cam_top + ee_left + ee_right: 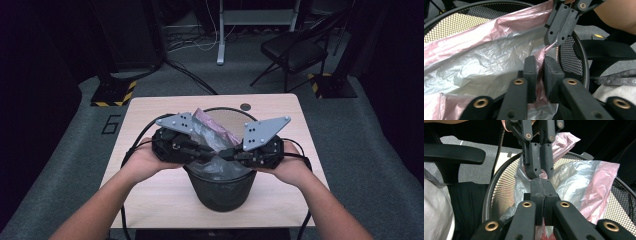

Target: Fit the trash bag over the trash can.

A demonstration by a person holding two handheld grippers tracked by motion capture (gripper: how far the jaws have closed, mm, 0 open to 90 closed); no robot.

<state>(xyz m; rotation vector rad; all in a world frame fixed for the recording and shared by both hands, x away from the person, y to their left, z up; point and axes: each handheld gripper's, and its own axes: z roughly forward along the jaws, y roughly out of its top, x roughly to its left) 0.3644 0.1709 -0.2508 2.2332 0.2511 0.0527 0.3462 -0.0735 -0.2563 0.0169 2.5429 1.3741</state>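
Left tool (539, 68) and right tool (541, 187), tip to tip, both pinch the pink bin liner (486, 57) above the mesh wastebasket (220, 190); pull apart gently to open its mouth without tearing.

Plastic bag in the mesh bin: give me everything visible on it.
The plastic bag is thin, crinkled film, translucent grey-white with pink along its edges. It sits partly inside the black mesh waste bin on the table, its top rising above the rim, unspread. The left gripper and the right gripper both pinch its edge film at nearly one spot, jaws shut on it, tips almost meeting over the bin opening.
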